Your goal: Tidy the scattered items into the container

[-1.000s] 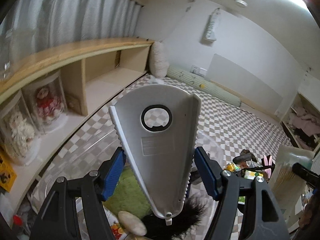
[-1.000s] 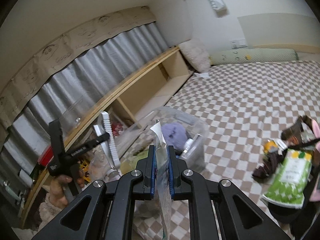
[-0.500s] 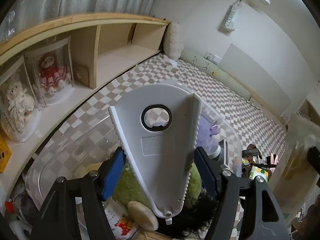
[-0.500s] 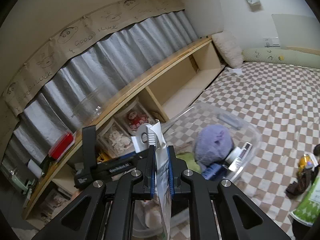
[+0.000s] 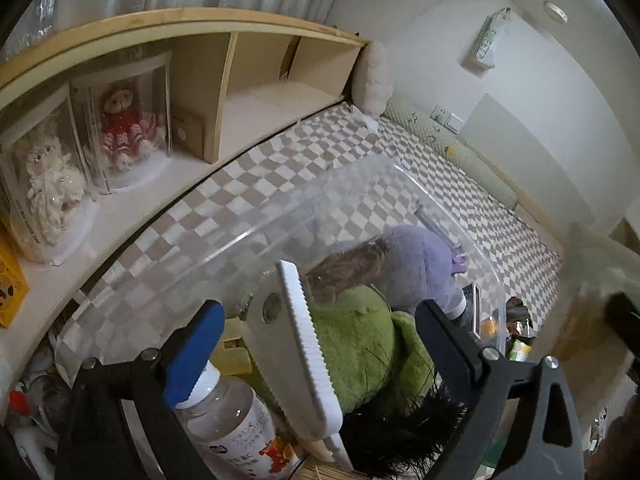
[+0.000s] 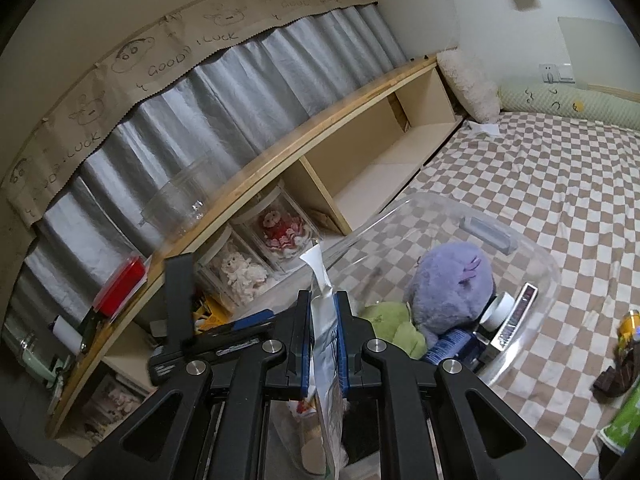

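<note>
Left tongs (image 5: 316,344) opening, dropping my white wedge-shaped plastic slicer (image 5: 298,356) into the clear plastic bin (image 5: 360,184)!
Right tongs (image 6: 323,340) clamp a silvery pouch (image 6: 326,344), probably upright, bin just ahead.

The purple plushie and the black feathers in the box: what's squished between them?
A green plush lies between the purple plushie and black feathers, in the left wrist view.
</note>
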The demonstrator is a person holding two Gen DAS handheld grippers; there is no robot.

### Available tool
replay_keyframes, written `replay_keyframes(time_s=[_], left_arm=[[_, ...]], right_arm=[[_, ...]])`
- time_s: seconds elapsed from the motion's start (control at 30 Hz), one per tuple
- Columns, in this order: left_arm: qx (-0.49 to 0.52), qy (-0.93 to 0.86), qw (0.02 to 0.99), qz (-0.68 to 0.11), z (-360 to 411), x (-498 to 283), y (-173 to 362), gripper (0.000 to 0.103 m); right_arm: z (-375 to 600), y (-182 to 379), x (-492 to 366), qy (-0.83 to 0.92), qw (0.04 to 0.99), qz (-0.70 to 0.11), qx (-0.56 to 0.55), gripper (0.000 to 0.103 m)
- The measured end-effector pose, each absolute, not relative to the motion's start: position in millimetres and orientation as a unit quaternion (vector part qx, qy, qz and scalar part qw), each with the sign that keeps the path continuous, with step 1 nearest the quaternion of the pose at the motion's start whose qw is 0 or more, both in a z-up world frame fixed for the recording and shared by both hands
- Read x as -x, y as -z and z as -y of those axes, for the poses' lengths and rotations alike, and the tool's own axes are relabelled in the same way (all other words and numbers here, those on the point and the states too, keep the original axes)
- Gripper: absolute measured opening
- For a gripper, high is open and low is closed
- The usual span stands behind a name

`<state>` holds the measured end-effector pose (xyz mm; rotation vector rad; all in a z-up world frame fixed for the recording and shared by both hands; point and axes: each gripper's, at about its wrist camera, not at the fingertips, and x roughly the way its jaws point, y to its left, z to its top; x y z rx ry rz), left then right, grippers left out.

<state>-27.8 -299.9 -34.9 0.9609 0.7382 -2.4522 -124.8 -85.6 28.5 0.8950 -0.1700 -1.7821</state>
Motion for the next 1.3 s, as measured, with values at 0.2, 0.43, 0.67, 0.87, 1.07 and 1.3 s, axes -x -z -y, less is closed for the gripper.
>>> replay_keyframes(time_s=[0.2,0.43,0.67,0.87,1.07,1.3], left_arm=[[-0.32,0.885,0.194,-0.278,305.2,12.9,21.0,0.097],[-0.294,0.893,0.194,-0.28,309.2,0.7,6.9,0.097],[-0.284,0.898,0.199,-0.272,312.8,-2.3,0.2,0.097],[-0.278,0.902,0.199,-0.264,314.2,-1.4,-2.7,0.097],[-0.285,0.903,0.193,-0.256,311.6,3.2,-0.1,0.097],[-0.288,0.903,0.19,-0.256,310.6,5.2,1.4,0.097]], right_arm=[[104.1,-20.7,150.9,0.74,0.528,0.12,-0.399,0.011],[128.9,-1.1,192.4,0.721,0.479,0.234,-0.443,0.011],[149.7,36.9,231.9,0.71,0.405,0.308,-0.486,0.011],[175.9,45.7,240.7,0.748,0.362,0.244,-0.5,0.036],[191.0,21.3,226.0,0.803,0.39,0.083,-0.442,0.103],[195.6,15.6,201.6,0.805,0.422,-0.039,-0.416,0.064]])
